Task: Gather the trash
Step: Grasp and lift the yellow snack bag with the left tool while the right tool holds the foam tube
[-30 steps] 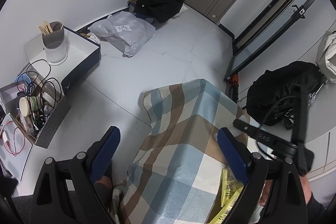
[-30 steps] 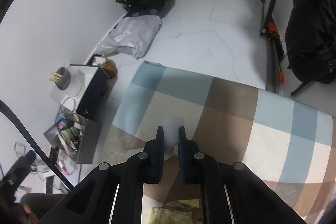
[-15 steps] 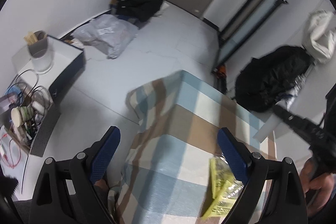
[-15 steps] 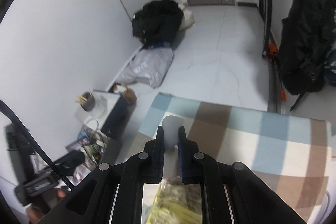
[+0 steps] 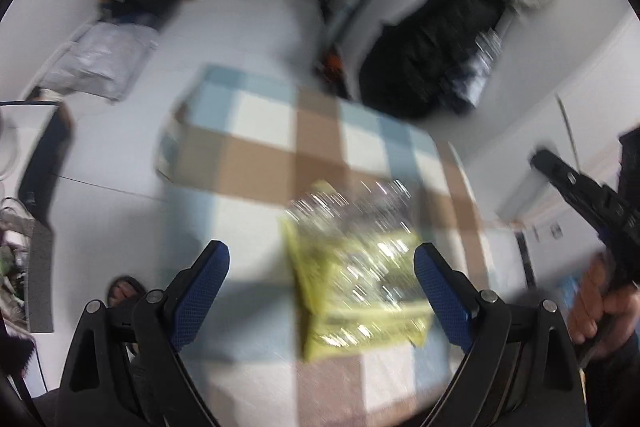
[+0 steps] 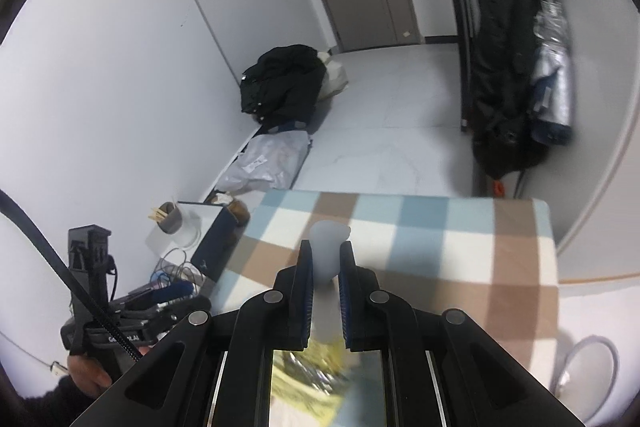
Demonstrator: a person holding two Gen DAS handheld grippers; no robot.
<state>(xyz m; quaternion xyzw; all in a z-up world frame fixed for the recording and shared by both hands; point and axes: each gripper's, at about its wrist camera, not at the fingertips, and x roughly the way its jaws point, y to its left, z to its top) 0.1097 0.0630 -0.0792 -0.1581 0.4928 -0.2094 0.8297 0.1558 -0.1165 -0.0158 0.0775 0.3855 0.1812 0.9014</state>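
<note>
- Between the spread blue pads of the left gripper (image 5: 322, 291), a yellow crinkly wrapper (image 5: 356, 283) lies on the checked tablecloth (image 5: 256, 155); the jaws stand wide with nothing held, likely readied to straddle it.
- A second ago only the wrapper's corner showed at this gripper's right edge; now it sits centred ahead.
- Further right, the right gripper (image 6: 325, 267) is pinched narrow on a whitish translucent piece (image 6: 329, 247), probably trash being lifted clear of the cloth, which now lies farther below it than before.
</note>
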